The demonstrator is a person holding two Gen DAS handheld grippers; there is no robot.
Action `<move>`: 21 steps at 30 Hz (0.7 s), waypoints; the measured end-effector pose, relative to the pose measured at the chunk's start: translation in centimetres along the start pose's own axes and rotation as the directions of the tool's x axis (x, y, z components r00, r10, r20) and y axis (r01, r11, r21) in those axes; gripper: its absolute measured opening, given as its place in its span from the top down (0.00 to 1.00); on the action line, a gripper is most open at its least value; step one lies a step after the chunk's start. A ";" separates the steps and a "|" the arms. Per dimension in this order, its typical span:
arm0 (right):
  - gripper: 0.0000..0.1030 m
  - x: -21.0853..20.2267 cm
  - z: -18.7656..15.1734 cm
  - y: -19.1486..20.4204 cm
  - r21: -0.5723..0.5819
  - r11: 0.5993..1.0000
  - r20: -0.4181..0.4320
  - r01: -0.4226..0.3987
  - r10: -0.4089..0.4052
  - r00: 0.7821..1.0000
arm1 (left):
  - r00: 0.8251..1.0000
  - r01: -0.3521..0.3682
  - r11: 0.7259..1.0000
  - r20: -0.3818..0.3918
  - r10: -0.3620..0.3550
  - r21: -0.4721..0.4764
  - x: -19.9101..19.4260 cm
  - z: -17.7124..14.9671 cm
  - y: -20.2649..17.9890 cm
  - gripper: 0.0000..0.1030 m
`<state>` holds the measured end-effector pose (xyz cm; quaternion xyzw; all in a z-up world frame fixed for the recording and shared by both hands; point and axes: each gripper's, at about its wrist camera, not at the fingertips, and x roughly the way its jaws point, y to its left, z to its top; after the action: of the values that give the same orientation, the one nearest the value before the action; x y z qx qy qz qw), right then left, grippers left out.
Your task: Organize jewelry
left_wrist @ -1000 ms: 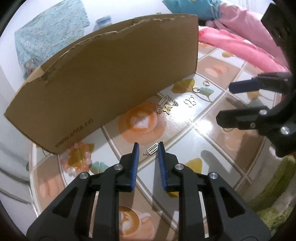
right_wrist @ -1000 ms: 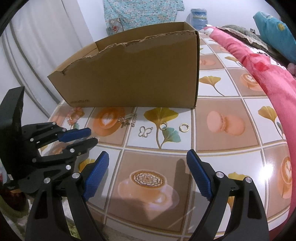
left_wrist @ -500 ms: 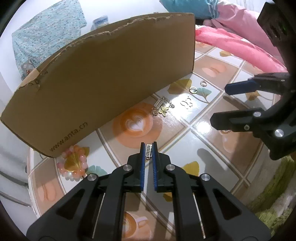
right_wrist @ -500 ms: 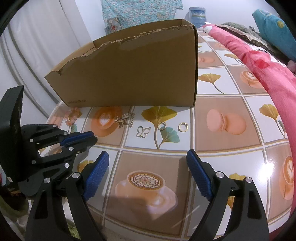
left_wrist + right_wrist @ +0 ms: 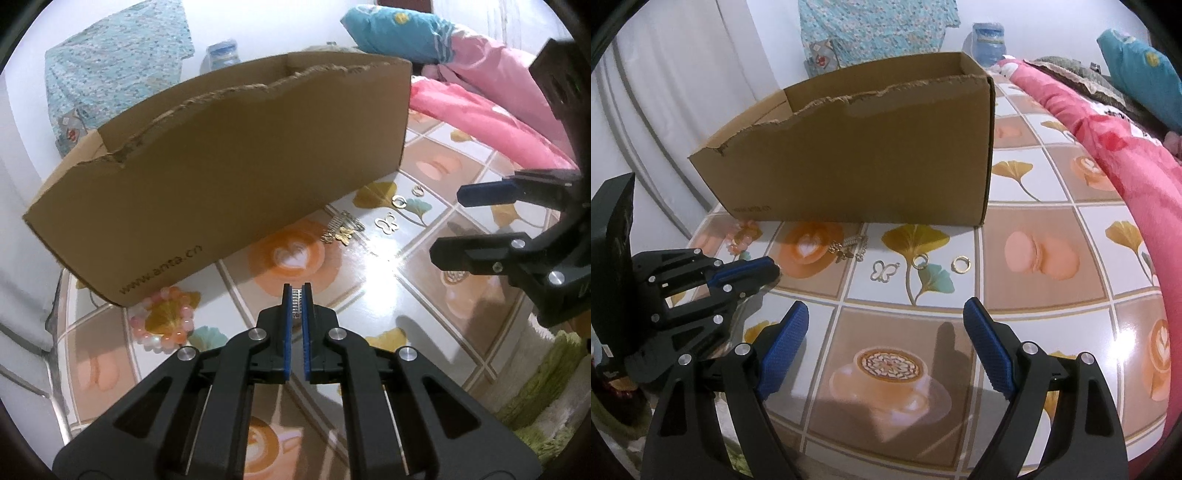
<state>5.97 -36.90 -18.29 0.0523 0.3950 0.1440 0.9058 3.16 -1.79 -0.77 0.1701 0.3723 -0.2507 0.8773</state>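
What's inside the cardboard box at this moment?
Only bare inner walls of the box show near the rim, in both views. The front wall hides the floor, so whether any jewelry lies inside cannot be told.

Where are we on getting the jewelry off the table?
Nothing visibly boxed yet; the cardboard box interior is hidden. In hand: left gripper shut on a small ladder-shaped charm. Left: bead bracelet, charm cluster, butterfly charm, two gold rings. Right gripper open, empty.
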 end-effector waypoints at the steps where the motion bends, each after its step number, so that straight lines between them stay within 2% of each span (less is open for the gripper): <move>1: 0.24 0.0 0.1 0.2 -0.004 1.000 0.002 -0.002 0.002 1.000 | 1.000 -0.001 1.000 0.003 0.001 -0.008 -0.1 0.0 0.2 0.96; 8: 0.59 1.0 1.7 1.5 -0.043 0.999 0.005 -0.010 0.011 1.000 | 1.000 0.005 0.998 0.013 -0.004 -0.055 0.1 -0.2 1.2 0.96; 13: 0.76 2.2 3.2 2.3 -0.081 0.997 -0.009 -0.006 0.005 1.000 | 1.000 0.020 0.997 0.020 -0.019 -0.068 0.4 -0.4 1.6 0.96; 15: 0.79 2.7 3.5 2.6 -0.092 0.996 -0.016 -0.015 0.014 1.000 | 1.000 0.025 0.997 0.019 -0.024 -0.073 0.6 -0.5 1.8 0.96; 21: 0.79 4.0 4.2 3.5 -0.128 0.992 -0.049 -0.013 0.007 0.999 | 0.999 0.042 0.995 0.023 -0.040 -0.088 0.9 -0.6 2.0 0.96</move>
<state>10.85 -32.22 -17.50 -0.0075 0.4064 0.1748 0.8968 4.44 -0.18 -1.60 0.1207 0.3772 -0.2536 0.8825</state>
